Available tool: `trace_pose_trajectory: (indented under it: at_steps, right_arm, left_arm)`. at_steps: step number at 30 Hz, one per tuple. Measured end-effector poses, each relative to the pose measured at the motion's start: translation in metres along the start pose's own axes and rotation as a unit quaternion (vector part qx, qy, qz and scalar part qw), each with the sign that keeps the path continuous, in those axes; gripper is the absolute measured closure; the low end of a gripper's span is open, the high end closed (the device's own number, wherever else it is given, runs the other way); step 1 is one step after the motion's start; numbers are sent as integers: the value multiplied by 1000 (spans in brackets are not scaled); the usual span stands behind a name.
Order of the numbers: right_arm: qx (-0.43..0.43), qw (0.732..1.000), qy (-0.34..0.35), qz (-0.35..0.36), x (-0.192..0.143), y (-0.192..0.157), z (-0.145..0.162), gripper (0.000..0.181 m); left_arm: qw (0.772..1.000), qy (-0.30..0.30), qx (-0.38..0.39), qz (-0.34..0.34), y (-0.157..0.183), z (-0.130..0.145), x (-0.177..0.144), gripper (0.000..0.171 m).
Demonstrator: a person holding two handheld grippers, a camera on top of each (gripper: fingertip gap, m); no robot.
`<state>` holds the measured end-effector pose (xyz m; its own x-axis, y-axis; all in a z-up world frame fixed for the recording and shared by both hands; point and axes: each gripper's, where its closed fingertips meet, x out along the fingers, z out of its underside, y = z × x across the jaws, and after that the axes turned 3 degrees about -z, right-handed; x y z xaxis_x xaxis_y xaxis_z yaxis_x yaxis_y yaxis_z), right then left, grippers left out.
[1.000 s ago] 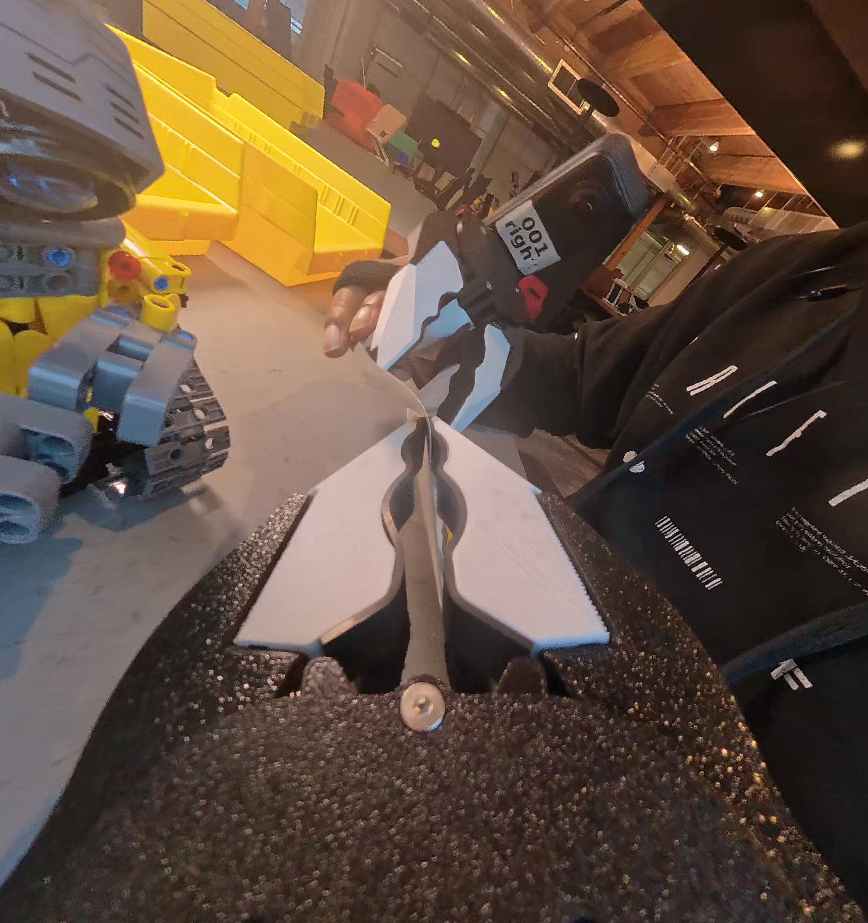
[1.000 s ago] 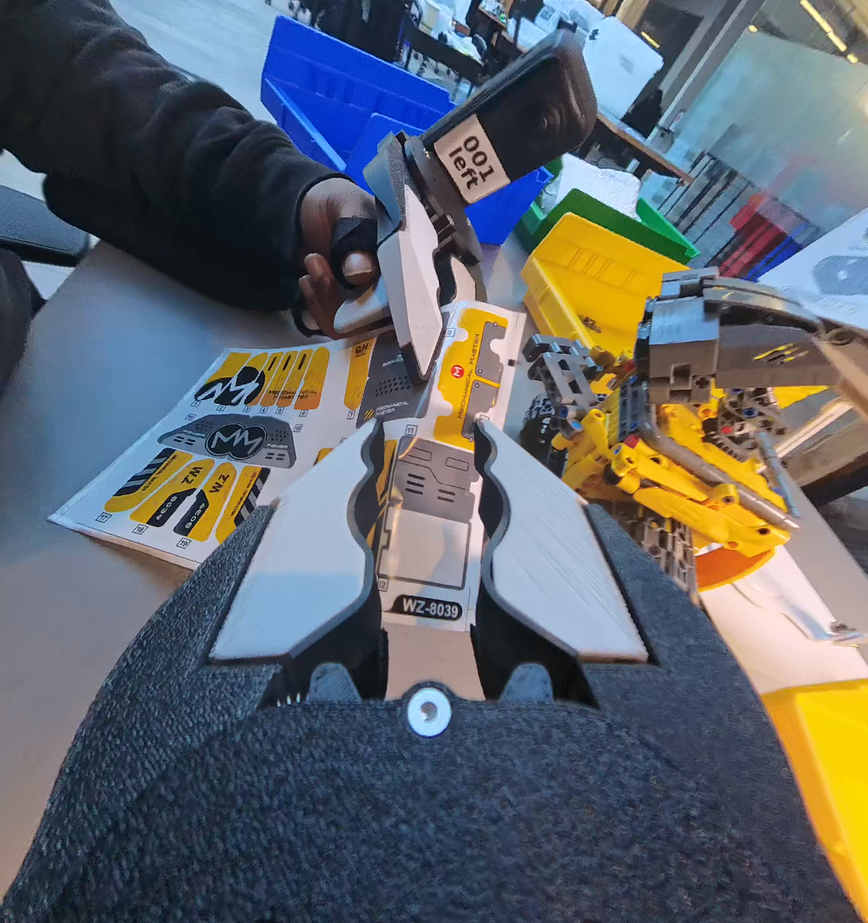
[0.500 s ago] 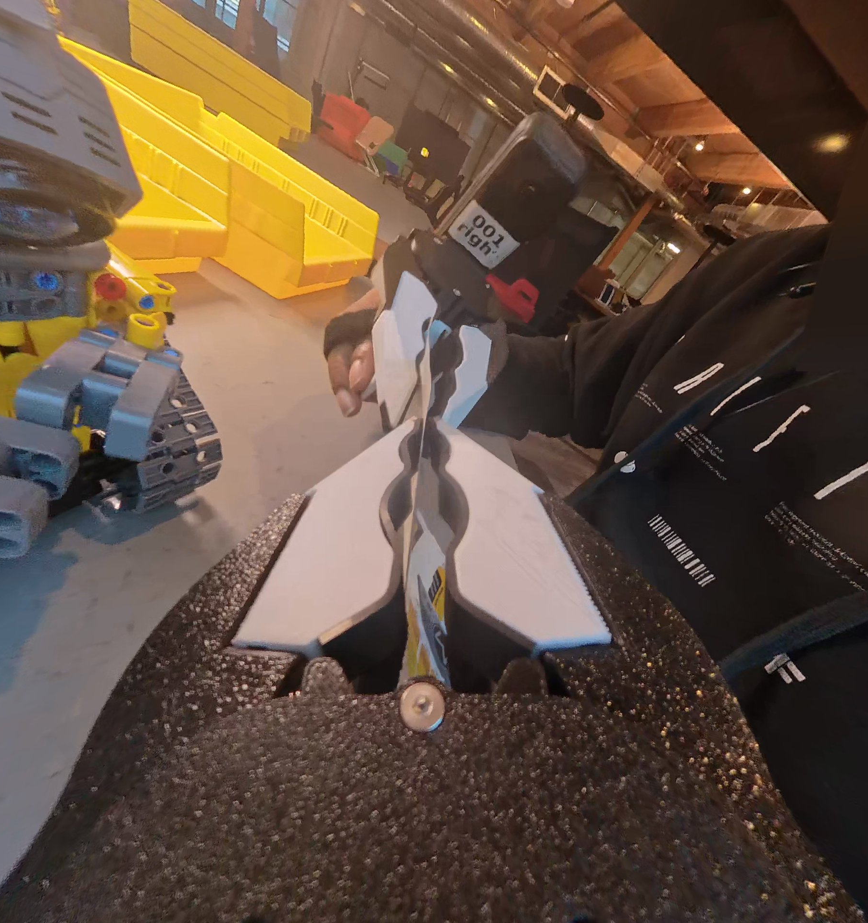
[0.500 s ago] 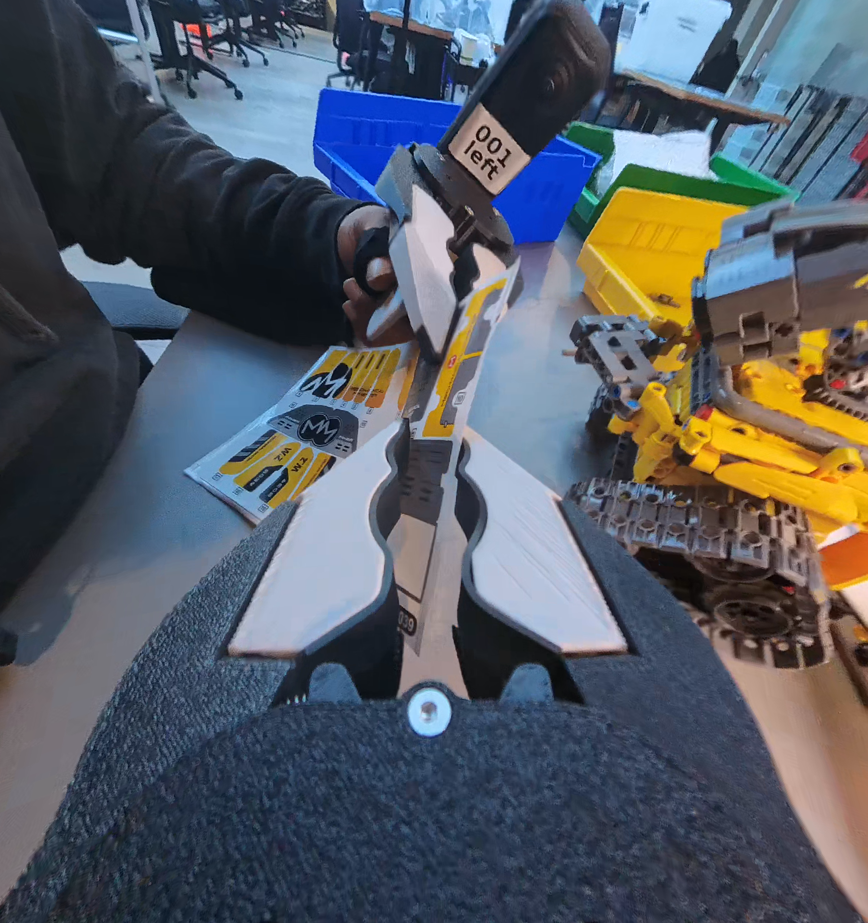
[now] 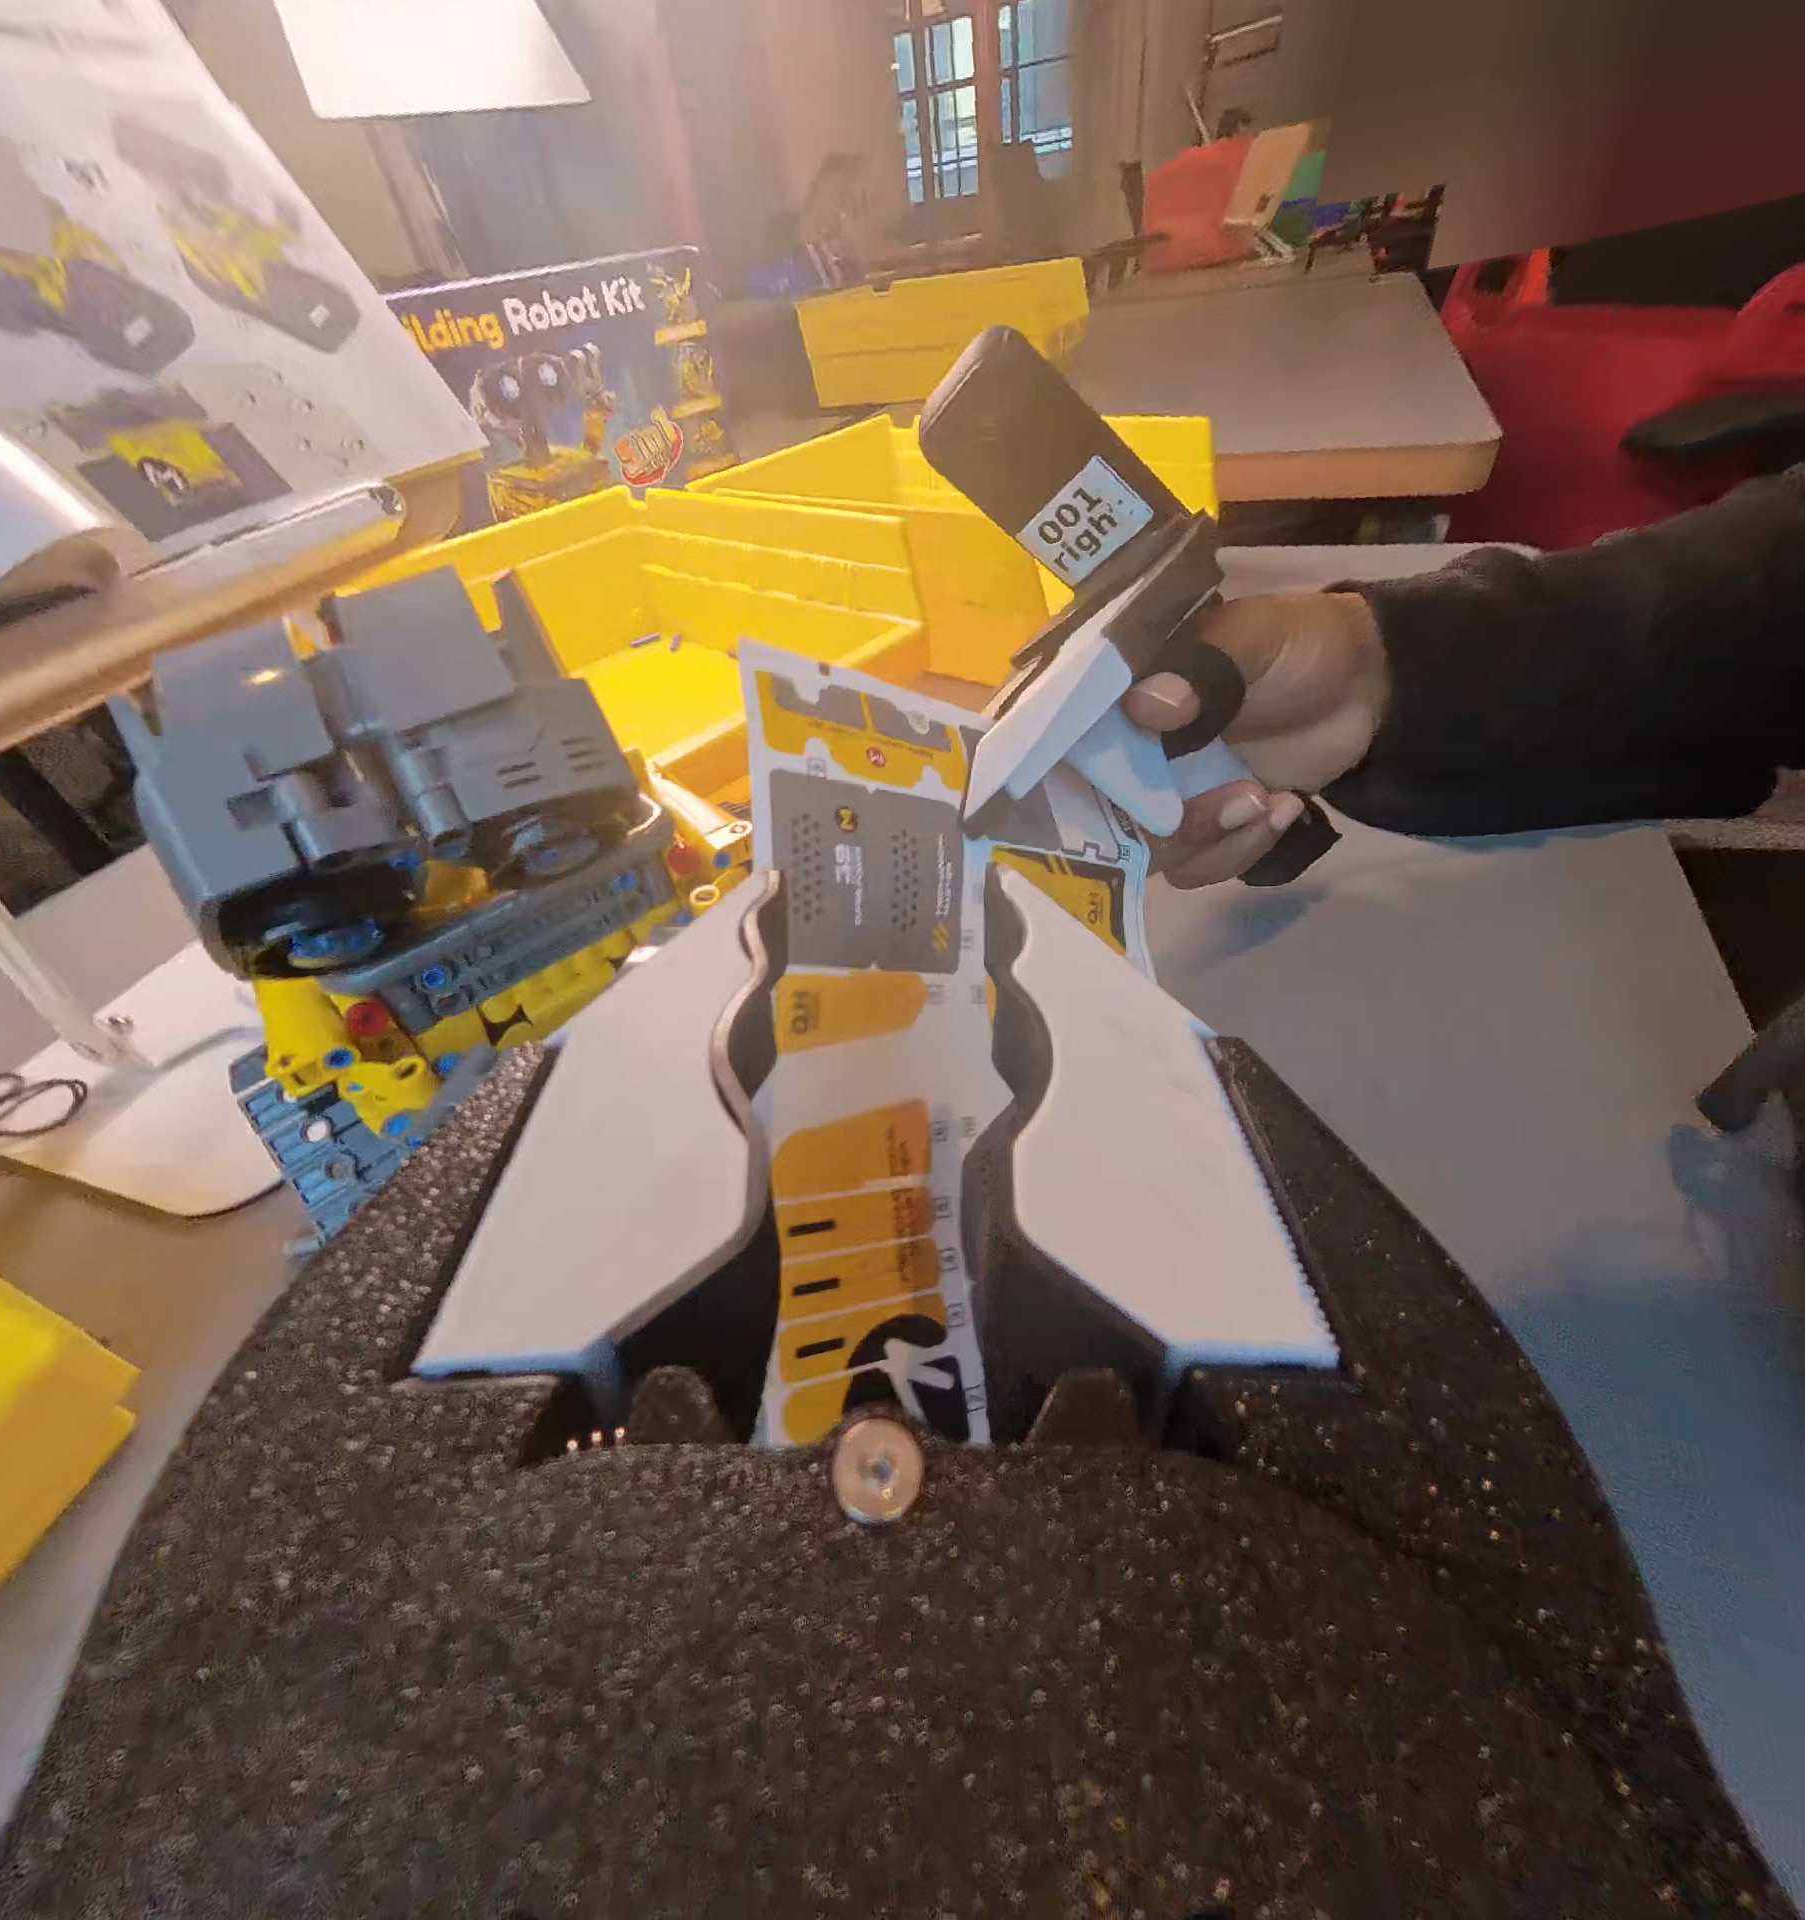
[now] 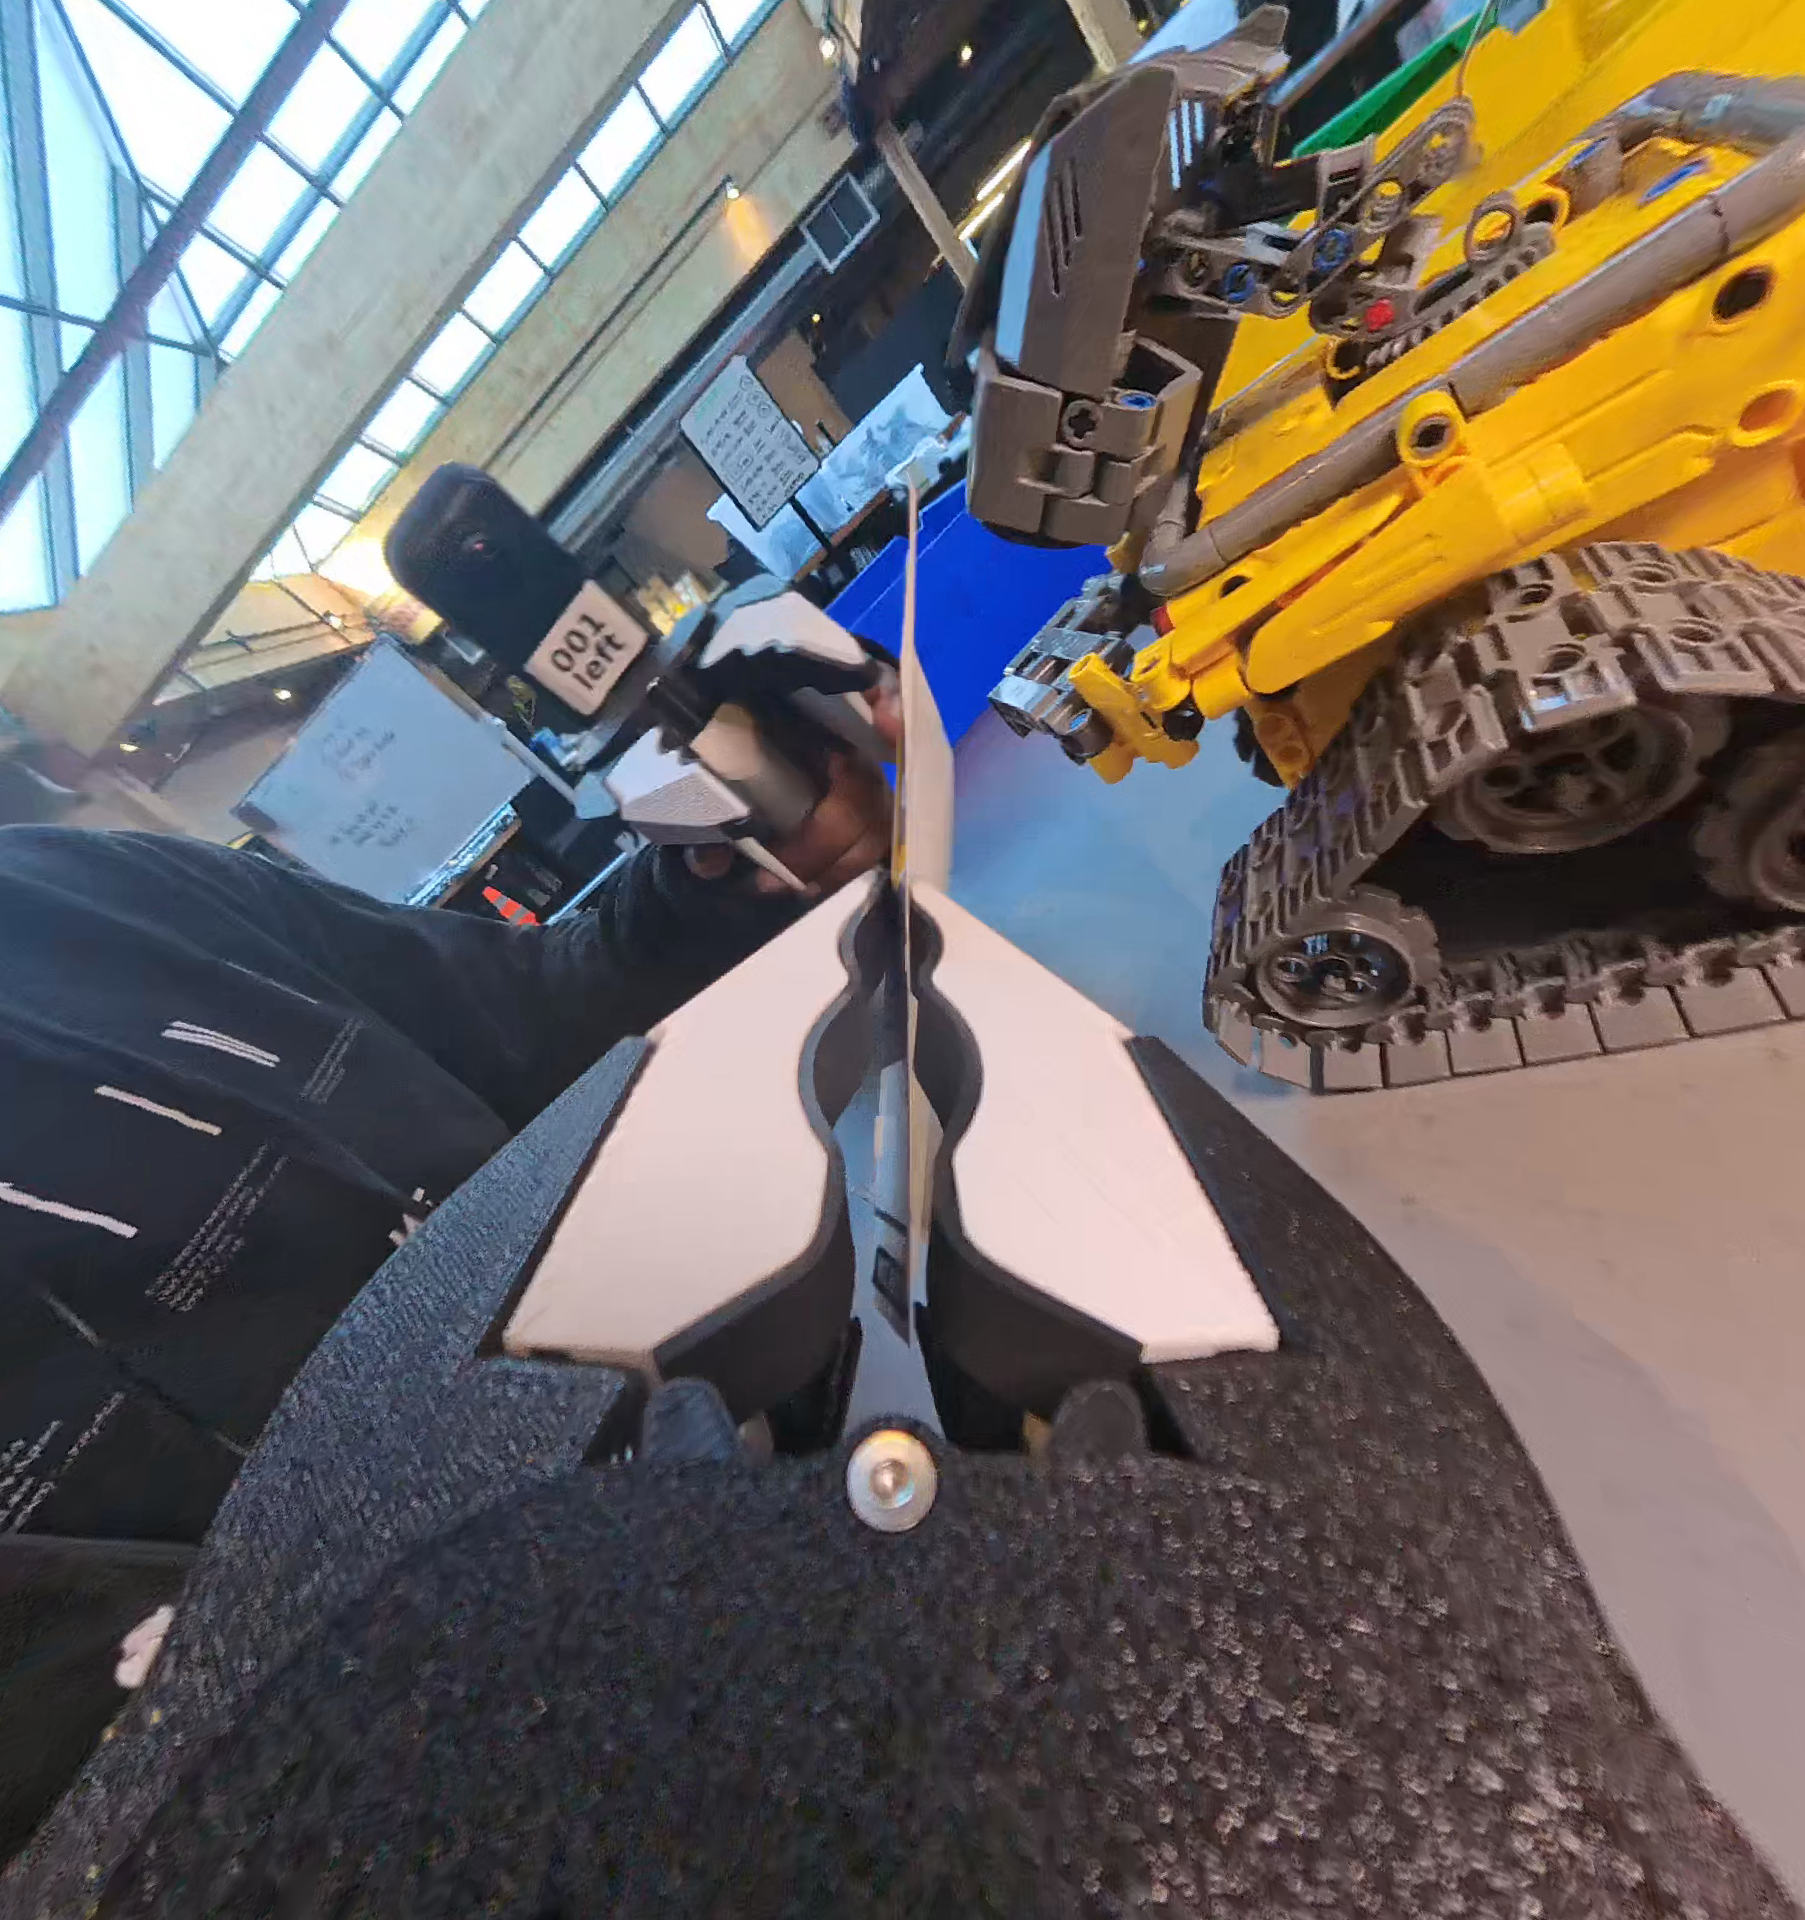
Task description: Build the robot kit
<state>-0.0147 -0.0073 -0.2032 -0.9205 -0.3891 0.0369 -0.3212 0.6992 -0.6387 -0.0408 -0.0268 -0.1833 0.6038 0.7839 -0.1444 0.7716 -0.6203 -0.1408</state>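
Sticker sheet (image 6: 906,1039) (edge-on) between right gripper (image 6: 900,896)

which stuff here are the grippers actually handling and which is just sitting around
In hand:
- sticker sheet, held up off the table
- right gripper, shut on the sheet's edge
- left gripper, open, the sheet showing between its fingers

Lying about:
- yellow and grey tracked model
- yellow bins
- kit box
- instruction booklet on a stand
- blue bin

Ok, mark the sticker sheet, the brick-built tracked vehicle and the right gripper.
sticker sheet (image 5: 867,894), left wrist view, grey sticker panel.
brick-built tracked vehicle (image 6: 1480,520), right wrist view, yellow arm.
right gripper (image 5: 991,800), left wrist view, fingers pinching the sheet.
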Motion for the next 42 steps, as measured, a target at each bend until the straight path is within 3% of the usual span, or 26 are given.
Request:
trace_pose_trajectory:
  at_steps: [6,10,16,21,26,28,29,31,34,36,38,42]
  right_arm:
    - [-61,995,-60,-44,20,-27,23,181]
    - [-54,991,-67,-104,18,-44,28,181]
    - [-142,971,-114,-158,20,-64,50,181]
    - [-138,973,-118,-141,19,-57,49,181]
    - [-123,987,-78,-75,12,-33,22,181]
    - [-162,985,-61,-17,9,-19,9,172]
    - [-209,976,-50,21,5,-15,-1,166]
    - [-346,934,-28,82,-1,-22,-22,156]
    - [-543,827,-46,141,0,-43,-32,139]
    - [-601,783,-88,137,7,-48,-19,137]
    - [-590,784,-145,129,15,-37,1,141]
    - [-501,840,-191,84,15,-23,26,157]
  left_arm:
    - [999,-33,9,15,13,10,12,129]
    - [993,-18,-61,97,32,4,6,140]
    - [981,-5,-123,151,38,-3,-4,124]
    - [969,4,-138,205,53,-11,-14,169]
    - [958,0,-193,211,46,-10,-13,171]
    - [954,-5,-222,200,40,-7,-9,171]
    - [952,-9,-236,195,36,-5,-8,171]
    - [947,-18,-260,186,31,0,-4,171]
    - [941,-48,-282,178,30,12,3,171]
    - [938,-64,-285,185,35,18,7,171]
    - [936,-69,-277,204,44,18,9,171]
    - [942,-71,-250,213,52,18,9,171]
